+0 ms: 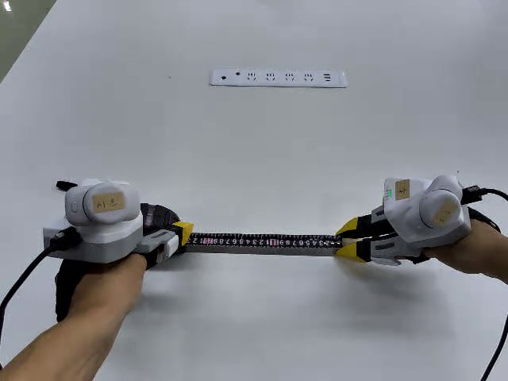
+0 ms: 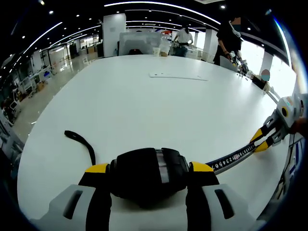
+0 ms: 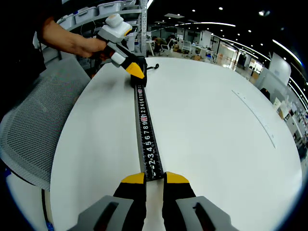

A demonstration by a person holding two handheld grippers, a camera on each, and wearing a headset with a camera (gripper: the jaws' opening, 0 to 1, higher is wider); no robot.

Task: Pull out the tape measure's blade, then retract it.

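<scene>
At 9 o'clock the left claw (image 1: 175, 240) clamped the tape measure case (image 2: 149, 175), while at 3 o'clock the right claw (image 1: 347, 240) pinched the extended blade (image 1: 266, 242) by its tip, over the tabletop (image 1: 262, 151).

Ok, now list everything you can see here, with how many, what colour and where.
black rounded tape measure case: one, black, clamped in the left claw
black steel blade with white numerals: one, pulled out across the table from case to right claw
black wrist strap: one, lying on the table beside the case
white plastic power strip: one, flat at the far side of the table
white table: one, under everything
grey mesh chair: one, at the table's edge
left claw: one, yellow tips, shut on the case
right claw: one, yellow tips, shut on the blade's end
hands: two, left and right, each holding a gripper
</scene>
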